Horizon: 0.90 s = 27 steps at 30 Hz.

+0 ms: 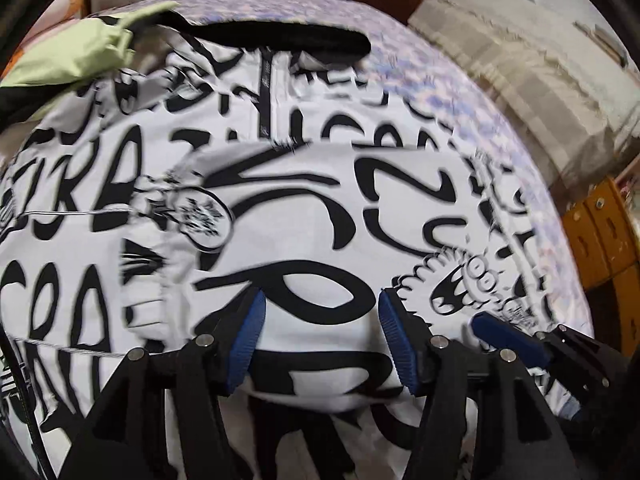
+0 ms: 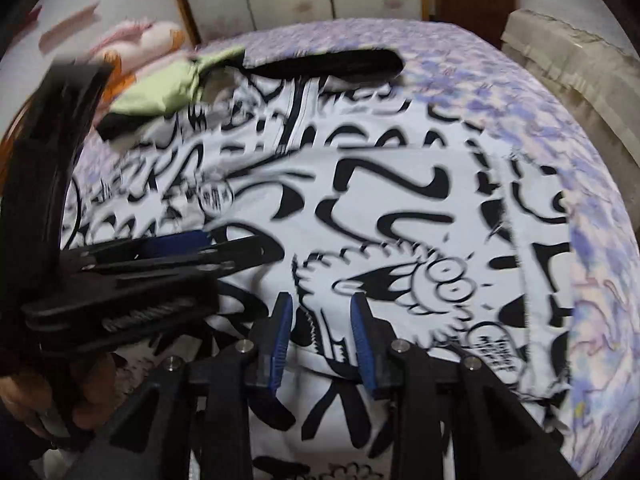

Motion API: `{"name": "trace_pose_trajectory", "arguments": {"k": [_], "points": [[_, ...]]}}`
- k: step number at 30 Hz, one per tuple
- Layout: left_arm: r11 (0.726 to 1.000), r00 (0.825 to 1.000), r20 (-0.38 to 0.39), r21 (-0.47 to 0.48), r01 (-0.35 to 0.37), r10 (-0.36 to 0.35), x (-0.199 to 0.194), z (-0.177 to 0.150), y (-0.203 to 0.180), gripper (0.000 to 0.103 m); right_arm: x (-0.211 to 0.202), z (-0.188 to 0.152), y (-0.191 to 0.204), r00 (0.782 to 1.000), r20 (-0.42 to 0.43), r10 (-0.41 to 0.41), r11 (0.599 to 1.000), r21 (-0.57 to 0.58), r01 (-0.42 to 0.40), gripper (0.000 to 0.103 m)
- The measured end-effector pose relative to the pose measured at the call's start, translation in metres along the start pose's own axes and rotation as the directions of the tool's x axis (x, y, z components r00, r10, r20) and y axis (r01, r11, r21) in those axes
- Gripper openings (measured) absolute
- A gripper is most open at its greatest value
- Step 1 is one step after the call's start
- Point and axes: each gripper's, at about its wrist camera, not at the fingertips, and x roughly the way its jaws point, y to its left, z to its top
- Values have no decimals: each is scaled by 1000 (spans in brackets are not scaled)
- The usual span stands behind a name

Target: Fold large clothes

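Item: printed garment, lying on bed, part-folded. Soft, light, floppy; prob. gripping best at hem/corner edges. Left gripper & right gripper: fingers standing open, hovering over cloth, gripping nothing.

Garment spread on bed

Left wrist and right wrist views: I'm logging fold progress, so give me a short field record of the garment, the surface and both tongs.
garment: white jacket with black graffiti print, spread flat, one flap folded over the body
collar: black, at the far end
lining: pale green, showing at the far left
surface: bed with lilac patterned cover
left tongs: open over the print, gripping nothing
right tongs: open, fabric edge between the pads
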Motion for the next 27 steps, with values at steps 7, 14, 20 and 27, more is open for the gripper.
{"name": "trace_pose_trajectory", "arguments": {"k": [7,14,20,27], "points": [[996,997,3,41,-76,76,13,-12,10,57,11,-25,-65,962,-58,-267,960,69,271,29],[997,997,7,7,-83,83,3,-13,21,58,-17,-46,-126,979,-47,-198,940,273,203,9],[994,994,5,11,-110,110,-1,-13,18,58,-12,-45,-104,954,-67,-294,930,212,301,13],[994,994,-2,-12,-113,113,-13,-19,21,60,-18,-50,-108,963,-64,-263,927,262,270,13]]}}
